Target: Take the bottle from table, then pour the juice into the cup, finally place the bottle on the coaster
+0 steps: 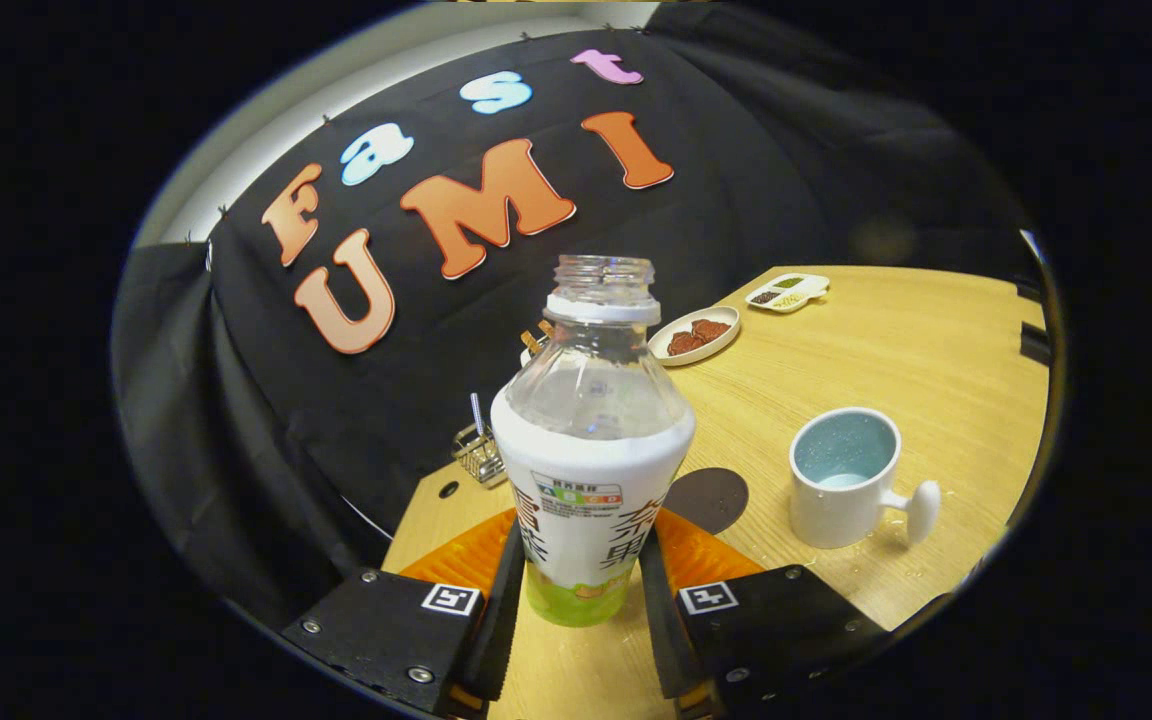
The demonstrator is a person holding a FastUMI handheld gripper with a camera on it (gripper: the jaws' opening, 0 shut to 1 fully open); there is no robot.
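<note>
On the wooden bench [886, 340], the claw [581, 580] clamps the uncapped juice bottle [591, 450] between its 2 fingers. The coaster [711, 497] lies just behind the bottle, the mug [841, 480] beside it. Tilting short of the mug would probably spill juice.

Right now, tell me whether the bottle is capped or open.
Open: the bottle, held between the gripper fingers, shows bare neck threads with no cap.
</note>
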